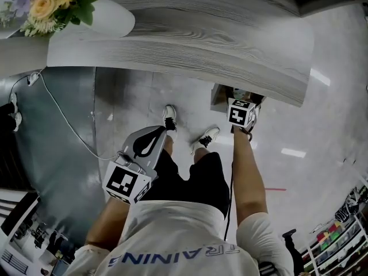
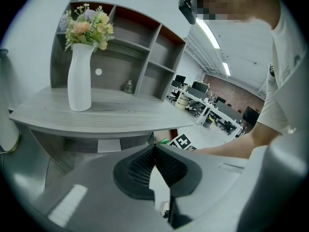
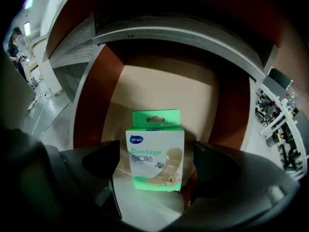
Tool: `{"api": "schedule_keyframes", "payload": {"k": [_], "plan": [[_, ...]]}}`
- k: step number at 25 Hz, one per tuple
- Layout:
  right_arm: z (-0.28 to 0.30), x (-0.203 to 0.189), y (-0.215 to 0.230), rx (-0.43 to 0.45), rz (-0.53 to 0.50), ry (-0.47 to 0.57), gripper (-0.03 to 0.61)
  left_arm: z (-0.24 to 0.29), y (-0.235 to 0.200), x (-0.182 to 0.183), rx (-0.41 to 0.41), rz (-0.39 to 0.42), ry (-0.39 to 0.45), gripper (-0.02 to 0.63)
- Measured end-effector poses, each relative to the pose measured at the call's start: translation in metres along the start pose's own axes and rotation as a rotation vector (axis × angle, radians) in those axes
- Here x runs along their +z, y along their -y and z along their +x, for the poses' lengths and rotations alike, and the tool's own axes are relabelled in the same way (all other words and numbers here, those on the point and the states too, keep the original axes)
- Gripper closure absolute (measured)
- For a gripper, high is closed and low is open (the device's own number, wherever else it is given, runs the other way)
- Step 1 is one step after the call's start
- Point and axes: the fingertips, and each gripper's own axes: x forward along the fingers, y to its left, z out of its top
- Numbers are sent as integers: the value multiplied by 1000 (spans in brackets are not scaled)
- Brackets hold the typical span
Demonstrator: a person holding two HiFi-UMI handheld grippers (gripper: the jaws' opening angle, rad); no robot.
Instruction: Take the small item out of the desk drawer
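A green-and-white bandage box (image 3: 155, 151) stands upright on the pale bottom of the open desk drawer (image 3: 91, 100), which has red-brown walls. My right gripper (image 3: 157, 162) reaches down into the drawer with its jaws on either side of the box. It is open, and a small gap shows at each pad. In the head view its marker cube (image 1: 241, 112) sits at the drawer (image 1: 220, 94), under the desk's edge. My left gripper (image 1: 150, 142) hangs near my left leg, away from the drawer. It is shut with nothing between its pads (image 2: 145, 166).
The grey wooden desk top (image 1: 201, 39) overhangs the drawer. A white vase with flowers (image 2: 79, 79) stands on it, before a shelf unit (image 2: 145, 57). A white cable (image 1: 63, 117) trails over the floor at the left. My shoes (image 1: 169, 117) stand below the desk.
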Motion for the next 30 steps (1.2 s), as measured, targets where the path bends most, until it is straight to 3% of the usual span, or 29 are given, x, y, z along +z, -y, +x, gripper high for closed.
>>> {"api": "schedule_keyframes", "payload": {"k": [5, 13, 20, 30], "plan": [[0, 0, 1, -7, -3, 2, 117, 0, -2, -4, 21, 37, -15, 615], [-4, -2, 2, -36, -2, 1, 218, -4, -5, -5, 29, 0, -12, 615], [-9, 1, 0, -49, -7, 0, 222, -10, -8, -7, 41, -8, -11, 615], [-52, 16, -7, -35, -31, 100, 227, -18, 3, 6, 6, -5, 18, 615]]}}
